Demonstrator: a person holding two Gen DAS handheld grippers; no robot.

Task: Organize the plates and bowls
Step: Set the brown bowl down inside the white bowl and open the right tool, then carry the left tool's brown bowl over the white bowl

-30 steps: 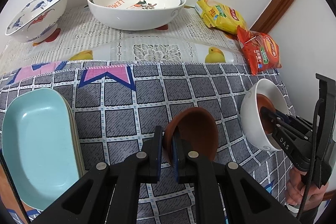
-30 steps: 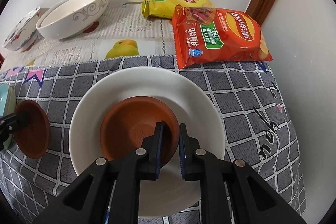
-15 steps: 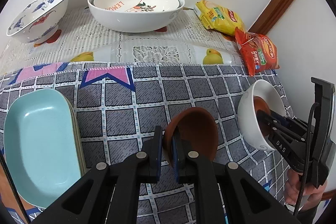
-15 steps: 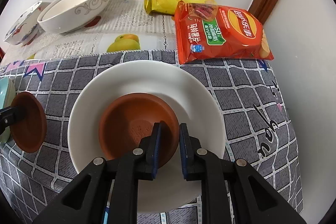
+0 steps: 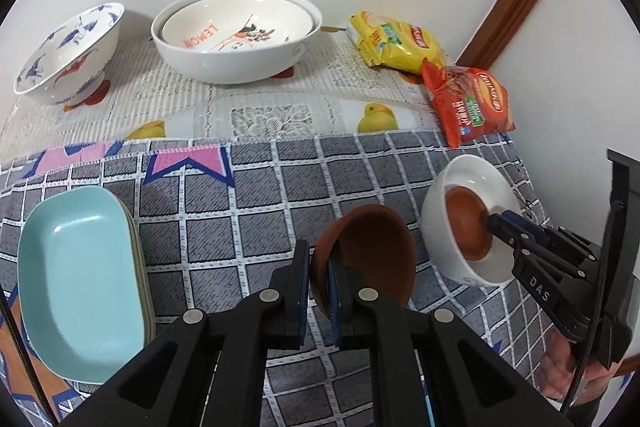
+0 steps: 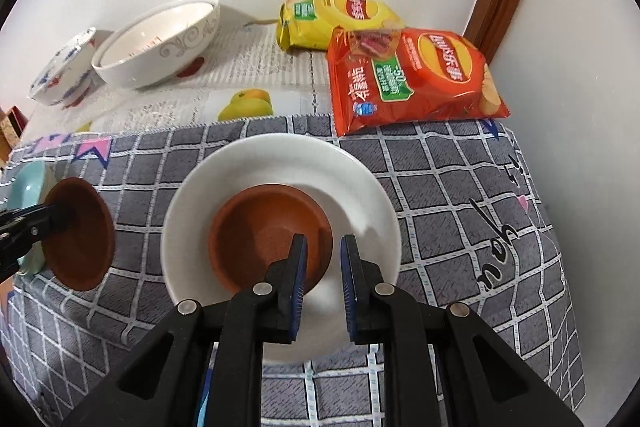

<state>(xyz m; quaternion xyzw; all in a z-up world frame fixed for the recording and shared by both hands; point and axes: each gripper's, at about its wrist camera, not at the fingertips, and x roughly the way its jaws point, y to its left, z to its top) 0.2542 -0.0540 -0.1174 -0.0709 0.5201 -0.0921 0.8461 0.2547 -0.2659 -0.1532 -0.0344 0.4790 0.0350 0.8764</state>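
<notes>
1. Bowls, two brown ones, are in the claws. The left claw is clenched on the rim of the loose brown bowl, one pad inside and one outside.
2. This bowl is tipped on its side near the front middle of the worktop, with its opening turned toward the white bowl.
3. The nested brown bowl sits upright inside the white bowl, toward the worktop's front right.
4. The right claw is clenched on the near wall of the nested brown bowl. One pad is inside it and the other is over the white bowl's floor. I cannot tell whether the white bowl is lifted.
5. The turquoise dishes are stacked at the front left edge.
6. Along the back edge are a blue-patterned bowl at the left corner and a large white bowl holding a lemon-print one.
7. The yellow bag and the red bag lie at the back right corner.
</notes>
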